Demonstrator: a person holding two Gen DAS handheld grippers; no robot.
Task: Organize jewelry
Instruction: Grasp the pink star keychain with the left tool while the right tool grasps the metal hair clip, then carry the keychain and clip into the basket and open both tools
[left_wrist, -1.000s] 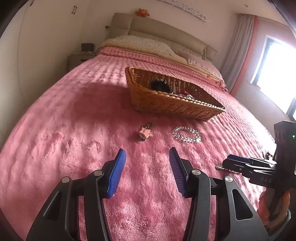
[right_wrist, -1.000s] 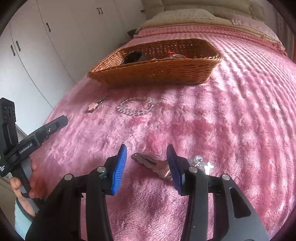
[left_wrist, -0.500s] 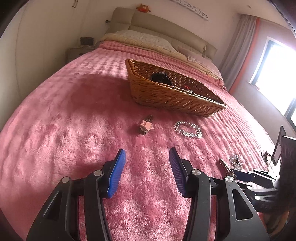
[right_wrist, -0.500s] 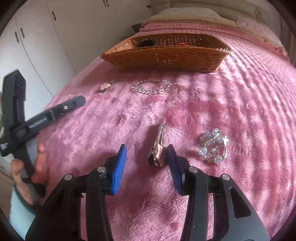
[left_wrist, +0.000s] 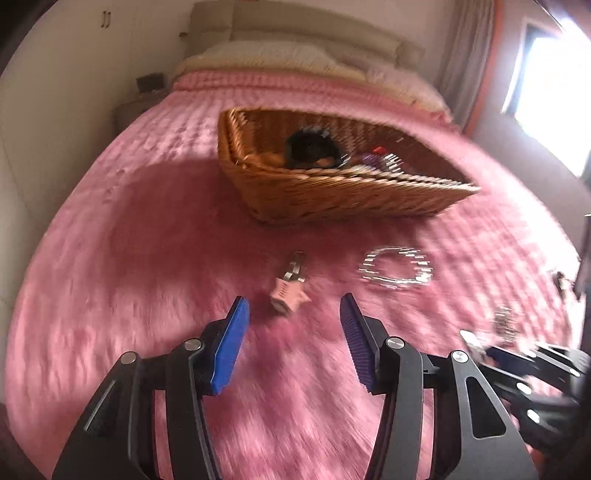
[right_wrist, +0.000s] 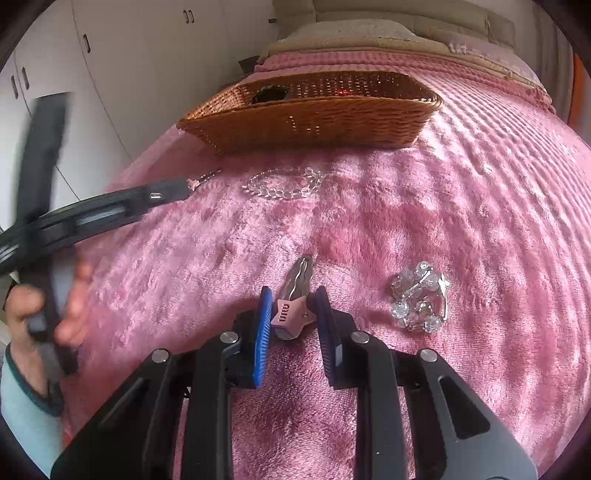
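The pink star hair clip (right_wrist: 291, 312) nearest the right gripper (right_wrist: 291, 314) is lying flat on the pink plush blanket (right_wrist: 461, 184), its metal prong pointing away toward the wicker basket (right_wrist: 314, 114). The blue pads are sitting on either side of the star, narrowed to about its width; the left pad looks to be touching it, the right pad nearly so, so I am judging this as the closing stage of a pick, not yet a firm hold. A cluster of clear crystal pieces (right_wrist: 419, 295) is resting just to the right, apart from the clip, and a clear bead bracelet (right_wrist: 284, 182) is lying farther off, near the basket's front wall.

The left gripper (left_wrist: 291, 321) is hovering with its jaws wide apart and nothing between them, lined up on a second pink star clip (left_wrist: 288, 295) that is lying just ahead of its tips; this view is blurred. A bracelet (left_wrist: 395, 267) is lying to the right of that clip, and the basket (left_wrist: 332, 192) beyond already has a dark item and some small pieces inside.

The next move is probably calling for the right jaws to finish pinching the star, lift without snagging the pile, and carry it over the basket rim
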